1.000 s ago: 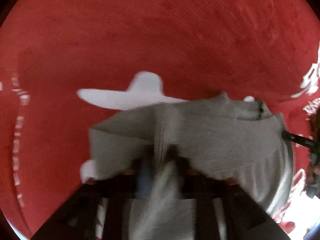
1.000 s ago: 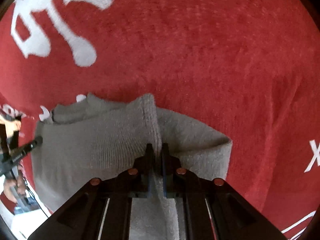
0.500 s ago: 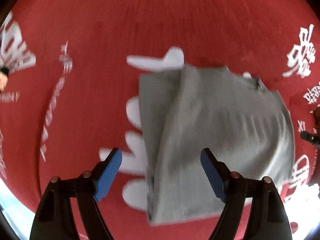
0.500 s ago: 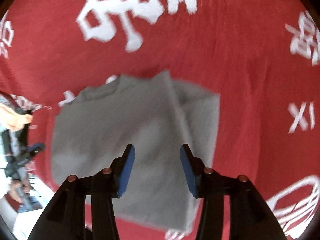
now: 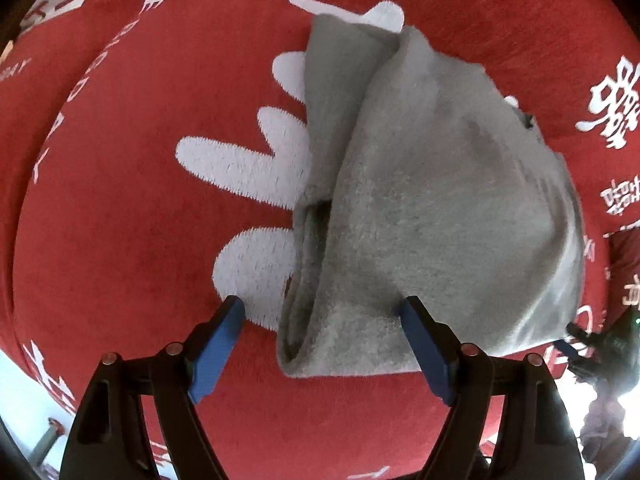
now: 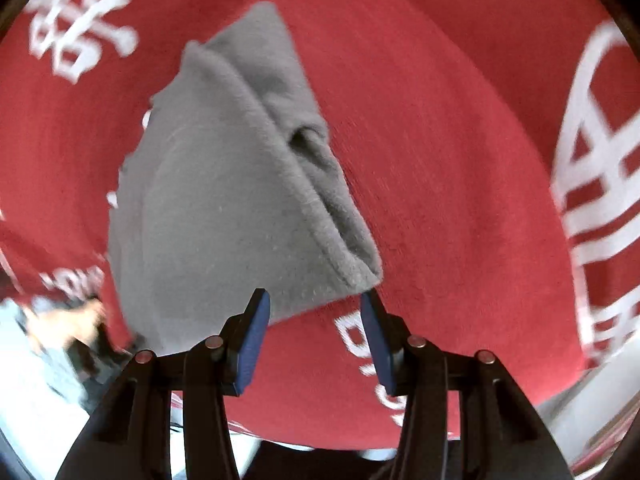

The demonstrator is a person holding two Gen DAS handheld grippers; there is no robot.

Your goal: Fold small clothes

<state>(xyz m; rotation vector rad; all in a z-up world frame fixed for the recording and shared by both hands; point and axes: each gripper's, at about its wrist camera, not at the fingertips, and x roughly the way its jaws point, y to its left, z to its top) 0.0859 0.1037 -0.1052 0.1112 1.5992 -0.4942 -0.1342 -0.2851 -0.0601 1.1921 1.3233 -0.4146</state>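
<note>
Grey garment (image 5: 432,208) lies folded on red cloth (image 5: 140,240), long axis running away from me. My left gripper (image 5: 320,344) closing slightly, empty, straddles its near corner; right gripper (image 6: 316,336) apart, empty, just short.

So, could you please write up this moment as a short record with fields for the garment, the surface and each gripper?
garment: grey knit garment, folded over itself, lying flat
surface: red cloth with white print
left gripper: jaws apart and closing slightly, above the garment's near edge, pads not pressing on it
right gripper: jaws apart, near corner of the garment just ahead of them, nothing gripped
fold state: layered edge visible along one side, both grippers free of the fabric
</note>
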